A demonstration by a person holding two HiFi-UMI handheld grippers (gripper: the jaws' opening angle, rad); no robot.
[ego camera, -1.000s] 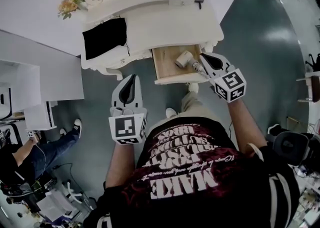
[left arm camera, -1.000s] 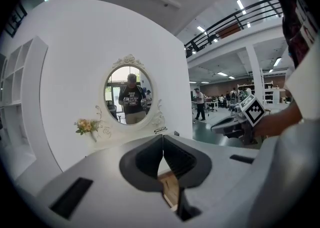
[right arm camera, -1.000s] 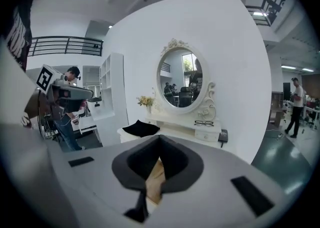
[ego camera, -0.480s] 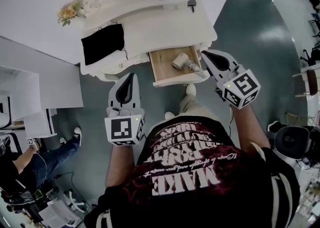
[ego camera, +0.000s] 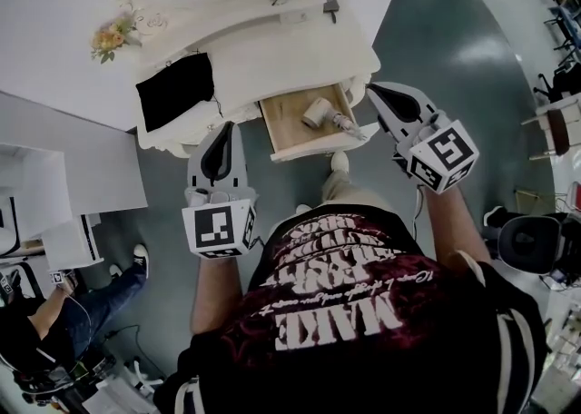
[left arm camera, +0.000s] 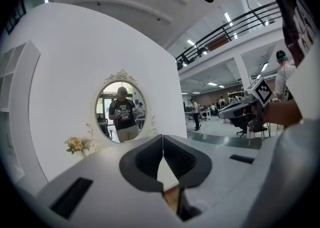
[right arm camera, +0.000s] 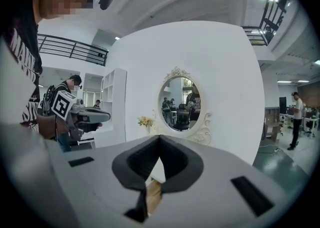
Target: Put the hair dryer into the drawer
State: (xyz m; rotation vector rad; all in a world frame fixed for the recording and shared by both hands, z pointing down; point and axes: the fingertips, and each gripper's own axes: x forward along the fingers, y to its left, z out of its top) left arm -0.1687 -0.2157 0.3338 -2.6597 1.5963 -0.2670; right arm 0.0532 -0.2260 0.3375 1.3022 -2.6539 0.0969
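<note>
Head view shows the hair dryer lying inside the open drawer under the white worktop. The left hand-held gripper and right hand-held gripper are both closed on nothing, clear of it. Placing looks done; the next move is probably pushing the drawer shut.

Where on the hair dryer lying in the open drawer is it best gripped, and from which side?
Probably its slim handle, from above: the hair dryer lies flat in the drawer, whose walls block a sideways approach, and the handle looks narrower than the barrel.
</note>
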